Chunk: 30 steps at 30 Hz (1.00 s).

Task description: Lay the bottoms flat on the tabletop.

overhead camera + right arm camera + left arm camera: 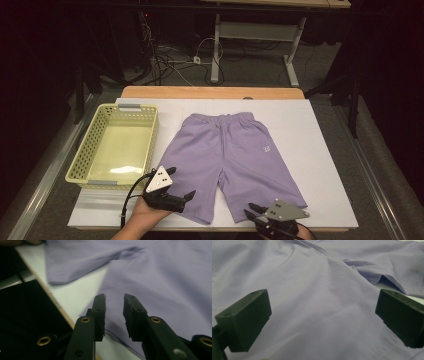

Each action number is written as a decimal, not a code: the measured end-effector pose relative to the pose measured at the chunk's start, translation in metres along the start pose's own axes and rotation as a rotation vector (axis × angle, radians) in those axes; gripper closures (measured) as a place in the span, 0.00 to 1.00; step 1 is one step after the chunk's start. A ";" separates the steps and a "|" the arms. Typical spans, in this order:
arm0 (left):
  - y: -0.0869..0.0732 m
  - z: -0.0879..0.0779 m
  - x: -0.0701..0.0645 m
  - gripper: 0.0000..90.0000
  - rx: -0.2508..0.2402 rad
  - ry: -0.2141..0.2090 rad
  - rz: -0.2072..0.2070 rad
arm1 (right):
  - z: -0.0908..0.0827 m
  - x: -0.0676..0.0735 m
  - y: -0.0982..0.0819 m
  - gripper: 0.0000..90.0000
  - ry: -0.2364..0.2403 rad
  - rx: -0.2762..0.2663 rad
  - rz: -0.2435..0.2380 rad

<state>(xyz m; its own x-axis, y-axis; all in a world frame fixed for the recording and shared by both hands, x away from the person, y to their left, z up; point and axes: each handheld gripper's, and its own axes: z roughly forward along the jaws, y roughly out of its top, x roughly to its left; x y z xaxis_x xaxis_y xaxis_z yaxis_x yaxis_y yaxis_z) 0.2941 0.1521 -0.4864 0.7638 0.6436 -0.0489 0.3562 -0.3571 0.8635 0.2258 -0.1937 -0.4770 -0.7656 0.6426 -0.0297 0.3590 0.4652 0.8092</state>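
Left gripper view: left gripper [322, 315] jaws spread wide, nothing pinched, black pads hanging just over the lilac fabric shorts [317, 290]. Cloth smooth between the pads, a few soft creases higher up, a stitched hem line low on the right. A gap between the two legs shows past the right-hand pad, with a strip of white tabletop there.

Right gripper view: right gripper [114, 302] jaws parted by a narrow gap, nothing between them, tips poised over the hem edge of one shorts leg. White table sheet [75, 293] shows between the two legs; wooden table edge and dark floor to the left. Frame slightly blurred.

High view: left gripper [181, 186] sits over the lower part of the shorts leg on the left, held by a bare hand [145, 220] coming in from the bottom edge. Right gripper [251, 209] at the bottom edge, tips just beside the hem of the other leg, grey three-cornered plate on top. Shorts [225, 155] lie flat in the middle of the white sheet, elastic waistband away from the person, legs toward the person, small white logo on the right leg. Pale yellow perforated plastic basket [85, 150] stands on the sheet just left of the shorts, nothing visible inside. Desk legs and tangled cables on the floor beyond the table.
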 end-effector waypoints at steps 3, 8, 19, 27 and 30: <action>0.000 0.000 0.000 0.00 0.003 -0.001 0.003 | 0.012 0.009 0.001 0.73 0.034 0.023 -0.001; 0.000 0.001 0.000 0.00 0.008 -0.002 0.006 | 0.025 0.020 0.001 0.72 0.015 0.065 -0.057; 0.000 0.001 0.000 0.00 0.011 -0.001 0.010 | 0.019 0.030 0.004 0.98 0.046 0.044 -0.100; 0.003 -0.003 -0.010 0.05 0.018 -0.002 0.008 | 0.015 0.027 0.006 0.82 0.058 0.014 -0.078; 0.006 -0.007 -0.036 0.30 0.017 -0.093 0.074 | 0.007 0.018 0.005 0.79 0.026 -0.011 -0.052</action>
<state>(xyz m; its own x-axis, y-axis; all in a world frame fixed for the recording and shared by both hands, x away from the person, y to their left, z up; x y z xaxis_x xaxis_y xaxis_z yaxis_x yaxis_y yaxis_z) 0.2651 0.1316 -0.4760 0.8347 0.5497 -0.0322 0.3052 -0.4131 0.8580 0.2179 -0.1758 -0.4773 -0.7965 0.6020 -0.0567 0.3128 0.4904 0.8134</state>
